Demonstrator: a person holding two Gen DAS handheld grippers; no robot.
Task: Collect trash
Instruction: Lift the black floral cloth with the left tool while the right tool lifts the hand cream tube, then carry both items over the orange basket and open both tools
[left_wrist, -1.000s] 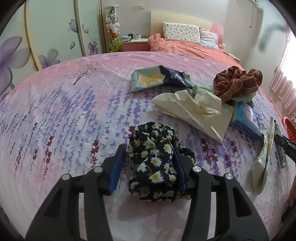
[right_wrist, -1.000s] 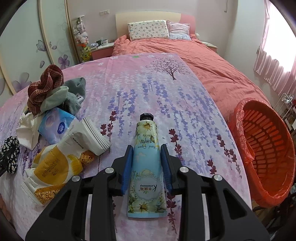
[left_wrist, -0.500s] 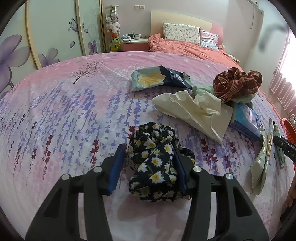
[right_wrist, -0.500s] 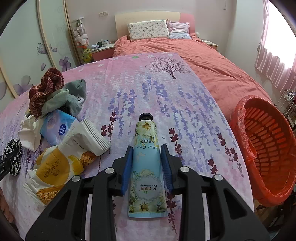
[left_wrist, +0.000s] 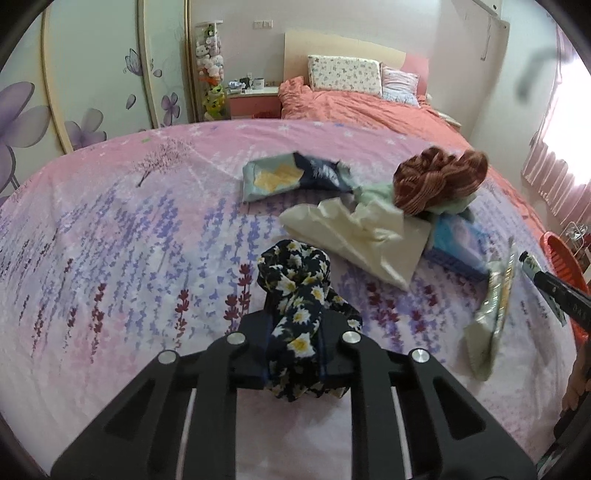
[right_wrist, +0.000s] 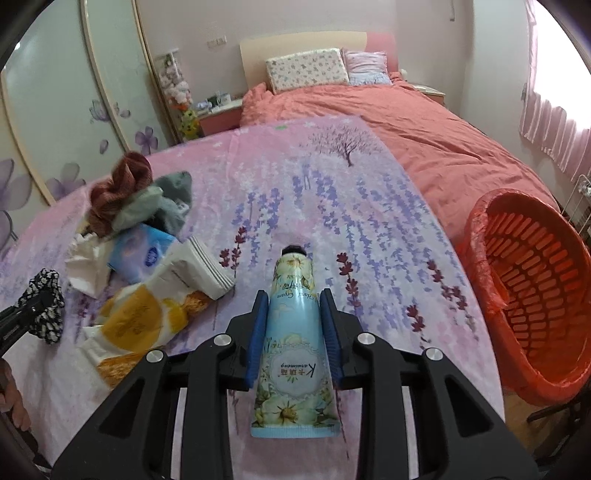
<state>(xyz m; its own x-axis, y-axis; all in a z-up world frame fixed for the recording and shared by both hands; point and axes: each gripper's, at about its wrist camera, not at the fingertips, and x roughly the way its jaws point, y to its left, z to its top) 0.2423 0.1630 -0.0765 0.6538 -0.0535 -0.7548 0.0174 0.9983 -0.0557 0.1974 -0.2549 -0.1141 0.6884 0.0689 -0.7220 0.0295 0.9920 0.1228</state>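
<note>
Judging by the red basket (right_wrist: 524, 295), which looked empty, nothing was binned yet. The left gripper (left_wrist: 293, 345) had just been clamped on the floral scrunchie (left_wrist: 295, 295), the hand cream tube (right_wrist: 293, 332) was pinched by the right gripper (right_wrist: 293, 332), and wrappers (right_wrist: 147, 314) were left farther off on the bed (right_wrist: 332, 229).

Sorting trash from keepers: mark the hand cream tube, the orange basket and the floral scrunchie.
hand cream tube (right_wrist: 293, 325), right wrist view, middle of its body.
orange basket (right_wrist: 476, 236), right wrist view, near rim.
floral scrunchie (left_wrist: 295, 280), left wrist view, upper fabric.
</note>
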